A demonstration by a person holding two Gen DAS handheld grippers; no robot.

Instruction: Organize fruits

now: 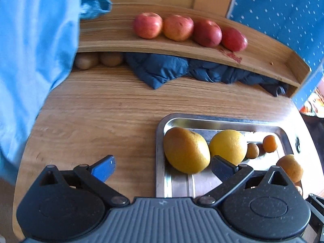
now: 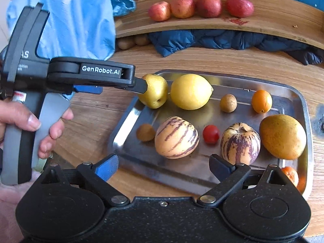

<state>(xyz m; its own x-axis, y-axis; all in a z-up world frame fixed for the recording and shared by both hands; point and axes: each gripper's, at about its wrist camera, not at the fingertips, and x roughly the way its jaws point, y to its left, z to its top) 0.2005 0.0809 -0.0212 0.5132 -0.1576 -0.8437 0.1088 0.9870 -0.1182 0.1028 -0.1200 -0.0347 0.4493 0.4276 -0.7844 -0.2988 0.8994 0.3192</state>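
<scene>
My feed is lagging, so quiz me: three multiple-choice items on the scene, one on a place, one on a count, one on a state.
1. Where are the red apples?
A. On the raised wooden shelf
B. In the metal tray
C. On the blue cloth

2. How many striped fruits lie in the tray?
A. One
B. Two
C. Four

3. The left tongs are:
A. Shut on the lemon
B. Shut on nothing
C. Open

Answers:
1 A: the red apples sit in a row on the shelf.
2 B: two striped fruits lie in the metal tray.
3 C: the left tongs stand wide apart, holding nothing.
</scene>
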